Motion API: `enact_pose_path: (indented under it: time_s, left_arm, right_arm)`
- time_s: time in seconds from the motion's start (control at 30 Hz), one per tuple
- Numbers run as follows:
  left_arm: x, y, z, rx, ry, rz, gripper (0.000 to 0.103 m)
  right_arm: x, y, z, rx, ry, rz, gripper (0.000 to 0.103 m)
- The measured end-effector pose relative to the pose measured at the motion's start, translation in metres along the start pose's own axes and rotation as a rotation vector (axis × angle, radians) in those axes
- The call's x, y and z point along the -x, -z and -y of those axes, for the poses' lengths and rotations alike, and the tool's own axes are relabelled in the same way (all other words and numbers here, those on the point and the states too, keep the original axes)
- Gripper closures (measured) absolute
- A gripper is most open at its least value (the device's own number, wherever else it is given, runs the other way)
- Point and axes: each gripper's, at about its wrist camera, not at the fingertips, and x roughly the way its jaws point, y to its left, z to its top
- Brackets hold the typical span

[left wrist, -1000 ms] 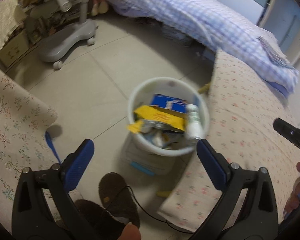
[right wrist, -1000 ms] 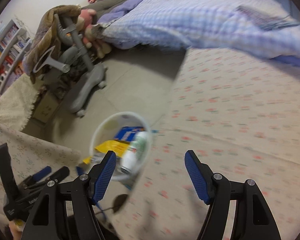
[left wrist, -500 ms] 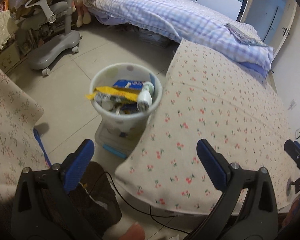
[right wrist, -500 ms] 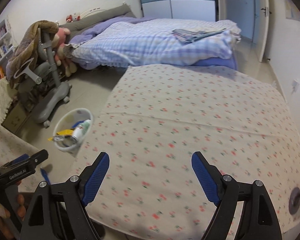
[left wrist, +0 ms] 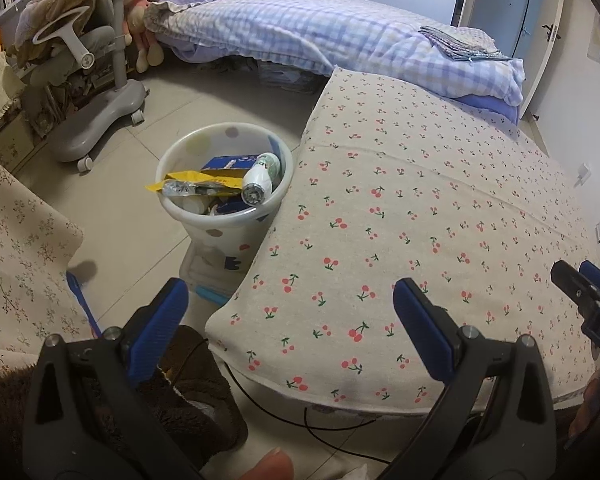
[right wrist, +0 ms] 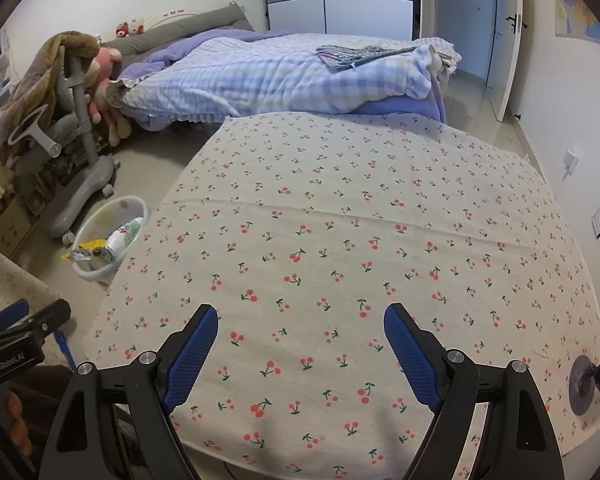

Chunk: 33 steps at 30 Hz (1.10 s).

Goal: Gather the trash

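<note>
Left wrist | bin (left wrist: pixel 220 216) touching cherry cloth (left wrist: pixel 420 220) | chair (left wrist: pixel 100 120) beyond | both jaws wide, empty

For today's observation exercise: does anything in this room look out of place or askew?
The yellow wrapper sticks out over the rim of the full trash bin, and a white bottle lies tilted on top.

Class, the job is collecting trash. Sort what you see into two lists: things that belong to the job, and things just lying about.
Belongs to the job:
- bin
- white bottle in it
- yellow wrapper in it
- left gripper, open
- right gripper, open

Just lying about:
- cherry-print cloth
- checked quilt
- grey chair
- slipper
</note>
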Motion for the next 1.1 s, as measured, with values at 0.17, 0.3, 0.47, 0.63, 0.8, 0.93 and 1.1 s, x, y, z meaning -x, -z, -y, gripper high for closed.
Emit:
enact_pose_path:
  time_s: [0.17, 0.3, 0.47, 0.63, 0.8, 0.93, 1.1]
  left_arm:
    - [0.001, 0.000, -0.001, 0.008, 0.012, -0.001, 0.001]
    - [0.001, 0.002, -0.002, 0.003, 0.025, -0.001, 0.001]
    - [-0.001, 0.000, -0.002, 0.011, 0.020, -0.004, 0.001]
    - [-0.001, -0.001, 0.002, 0.002, 0.020, -0.002, 0.001]
    - [-0.002, 0.000, 0.006, -0.010, 0.002, 0.004, 0.001]
    - [-0.001, -0.001, 0.007, -0.010, 0.000, 0.006, 0.001]
    - [0.000, -0.002, 0.006, -0.011, -0.002, 0.017, 0.001]
  right_arm:
    - [-0.002, -0.003, -0.001, -0.005, 0.000, 0.016, 0.016]
    - [-0.003, -0.005, -0.006, 0.012, 0.005, 0.018, 0.016]
    - [0.001, -0.009, -0.008, 0.020, -0.001, 0.034, 0.016]
    - [-0.002, -0.011, -0.004, 0.009, -0.004, 0.030, 0.016]
    - [-0.001, -0.011, -0.002, 0.002, -0.012, 0.029, 0.016]
    - [0.001, -0.010, -0.004, 0.012, -0.016, 0.035, 0.016]
    - [-0.001, -0.010, -0.006, 0.015, -0.018, 0.031, 0.016]
